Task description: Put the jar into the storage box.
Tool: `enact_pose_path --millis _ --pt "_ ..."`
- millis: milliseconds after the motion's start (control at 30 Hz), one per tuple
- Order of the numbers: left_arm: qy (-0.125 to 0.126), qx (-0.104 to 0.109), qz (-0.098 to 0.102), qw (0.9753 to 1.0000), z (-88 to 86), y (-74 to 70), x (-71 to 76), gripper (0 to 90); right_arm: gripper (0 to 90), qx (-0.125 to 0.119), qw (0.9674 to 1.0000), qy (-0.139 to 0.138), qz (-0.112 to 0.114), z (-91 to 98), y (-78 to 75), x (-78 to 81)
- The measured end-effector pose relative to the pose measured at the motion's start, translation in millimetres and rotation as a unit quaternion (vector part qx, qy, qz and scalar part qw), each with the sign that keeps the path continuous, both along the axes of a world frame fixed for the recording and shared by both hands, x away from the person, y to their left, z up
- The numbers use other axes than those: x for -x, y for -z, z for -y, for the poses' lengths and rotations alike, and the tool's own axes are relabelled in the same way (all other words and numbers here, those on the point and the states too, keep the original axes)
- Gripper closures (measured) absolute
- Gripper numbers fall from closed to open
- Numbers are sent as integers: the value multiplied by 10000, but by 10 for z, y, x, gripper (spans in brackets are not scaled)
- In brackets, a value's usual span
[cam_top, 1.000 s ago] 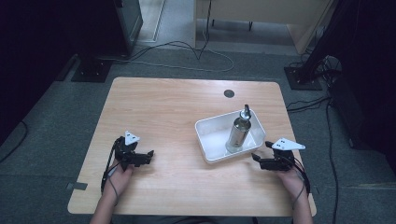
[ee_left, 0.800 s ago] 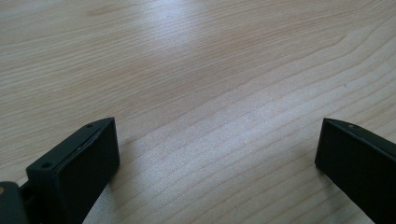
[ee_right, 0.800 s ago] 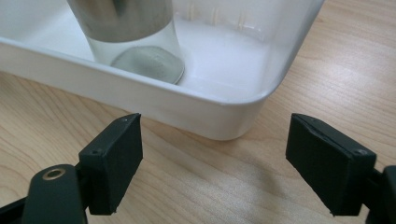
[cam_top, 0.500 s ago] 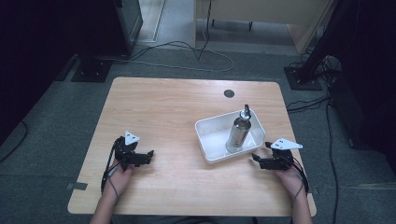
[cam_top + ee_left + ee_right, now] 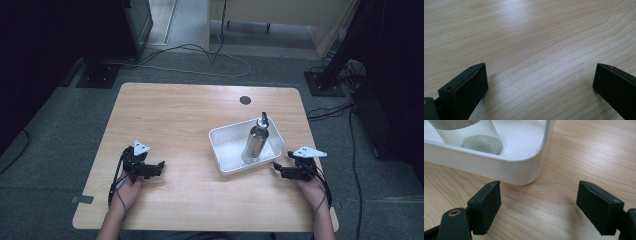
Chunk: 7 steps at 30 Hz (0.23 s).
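Grippers sit low at the near edge of my wooden table (image 5: 190,115), one in each hand, and both are at rest on the wood. My left gripper (image 5: 159,165) lies toward the near left part of the table, well apart from everything else; in the left gripper view its two black jaws stand wide apart with bare wood grain between them and nothing held. My right gripper (image 5: 275,166) lies at the near right, just beside the near right corner of a white tray (image 5: 223,156). In the right gripper view the jaws are likewise spread wide and hold nothing, and the tray's rounded corner (image 5: 524,170) sits close in front of the left-hand jaw, though I cannot tell whether jaw and tray touch. Inside the tray a metal bottle (image 5: 255,141) lies tilted, its dark cap end reaching up over the far rim and its base toward the near wall; the right gripper view shows the bottle's round base (image 5: 482,143) on the tray floor. A small dark round hole (image 5: 245,100) marks the table's far side. Cables run across the grey floor beyond the table.
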<state>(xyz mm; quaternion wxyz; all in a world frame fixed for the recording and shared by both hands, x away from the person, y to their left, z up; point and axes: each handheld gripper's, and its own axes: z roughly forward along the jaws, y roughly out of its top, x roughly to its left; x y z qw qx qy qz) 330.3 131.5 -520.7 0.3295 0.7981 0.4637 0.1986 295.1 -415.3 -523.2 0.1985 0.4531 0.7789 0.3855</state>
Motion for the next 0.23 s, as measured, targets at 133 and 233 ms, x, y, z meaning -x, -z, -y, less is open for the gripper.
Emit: enact_pose_path --millis 133,233 --pt "0 0 0 10000 0 0 0 0 196 33 10000 -19 -10 -7 3 -5" --pt "1 0 0 10000 0 0 0 0 196 48 10000 -27 -15 -10 3 -4"
